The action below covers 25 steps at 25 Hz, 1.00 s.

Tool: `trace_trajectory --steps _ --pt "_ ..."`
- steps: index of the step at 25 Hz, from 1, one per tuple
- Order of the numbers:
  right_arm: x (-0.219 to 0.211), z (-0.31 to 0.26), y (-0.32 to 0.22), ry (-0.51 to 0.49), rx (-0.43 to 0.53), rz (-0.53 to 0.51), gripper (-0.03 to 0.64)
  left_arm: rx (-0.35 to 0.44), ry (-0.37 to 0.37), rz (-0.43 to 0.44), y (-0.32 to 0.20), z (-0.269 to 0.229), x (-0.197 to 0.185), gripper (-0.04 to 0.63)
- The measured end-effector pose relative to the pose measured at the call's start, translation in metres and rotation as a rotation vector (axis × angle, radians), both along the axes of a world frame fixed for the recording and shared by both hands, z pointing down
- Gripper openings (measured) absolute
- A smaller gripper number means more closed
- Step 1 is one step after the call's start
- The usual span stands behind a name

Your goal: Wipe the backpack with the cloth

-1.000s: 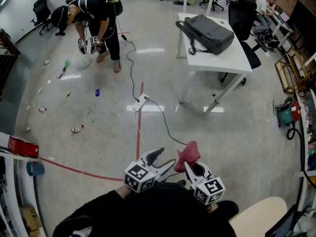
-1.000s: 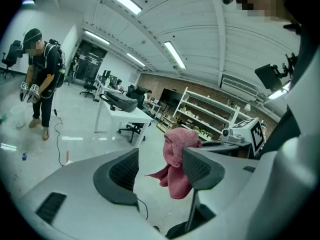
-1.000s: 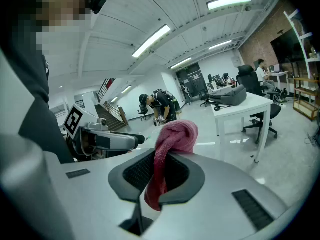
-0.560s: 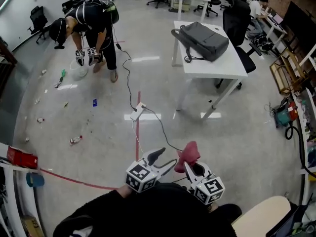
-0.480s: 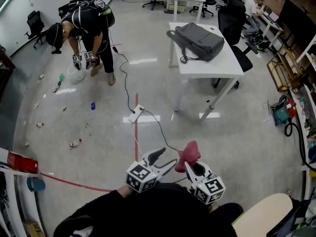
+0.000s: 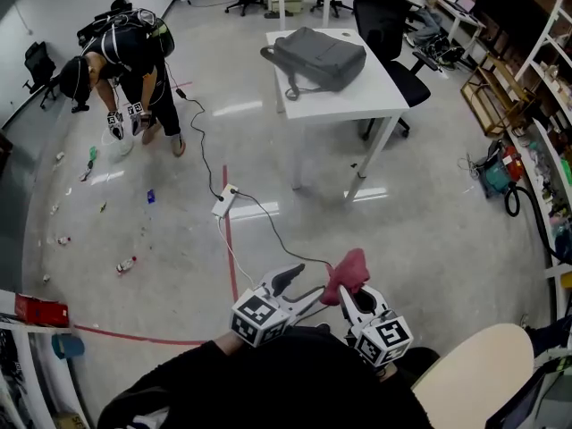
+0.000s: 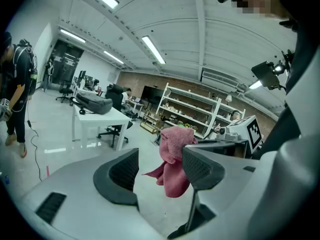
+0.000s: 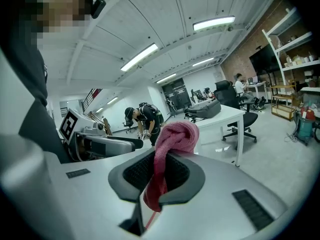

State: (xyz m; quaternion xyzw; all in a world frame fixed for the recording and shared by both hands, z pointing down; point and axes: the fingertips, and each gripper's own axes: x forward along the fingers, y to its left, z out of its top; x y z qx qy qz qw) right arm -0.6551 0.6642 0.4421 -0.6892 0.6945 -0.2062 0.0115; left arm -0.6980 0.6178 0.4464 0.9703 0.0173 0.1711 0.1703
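Note:
A grey backpack [image 6: 317, 58] lies flat on a white table [image 6: 375, 92] far ahead across the floor; it also shows small in the left gripper view [image 7: 93, 103] and the right gripper view [image 8: 205, 108]. My right gripper [image 6: 348, 294] is shut on a pink cloth [image 6: 348, 273], bunched above its jaws [image 8: 172, 144]. My left gripper [image 6: 298, 287] is open beside it, nothing between its fingers; through them I see the pink cloth [image 7: 174, 159]. Both grippers are held close to my body.
Another person [image 6: 125, 56] bends over at the far left with grippers near scattered litter. A white power strip [image 6: 222, 201] and its cable lie on the floor between me and the table. A black office chair [image 6: 386, 27] stands behind the table. Shelves line the right wall.
The table and backpack have shifted left and nearer in the head view as I walk toward them. Both grippers keep their pose, the cloth still held.

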Motion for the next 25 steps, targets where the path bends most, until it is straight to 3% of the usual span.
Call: trace_trajectory --steps 6,13,18,25 --pt "0.021 0.011 0.032 -0.073 0.027 -0.024 0.041 0.028 -0.026 -0.028 0.040 0.004 0.014 0.287" --pt "0.039 0.015 0.013 -0.140 0.058 -0.067 0.041 0.025 -0.042 -0.141 0.016 -0.001 0.018 0.287" --pt "0.074 0.023 -0.025 -0.111 0.042 -0.041 0.041 0.038 -0.028 -0.094 -0.021 0.008 0.057 0.287" --pt "0.147 0.018 -0.116 -0.045 -0.028 0.095 0.041 -0.037 0.052 0.028 -0.126 0.002 0.139 0.287"
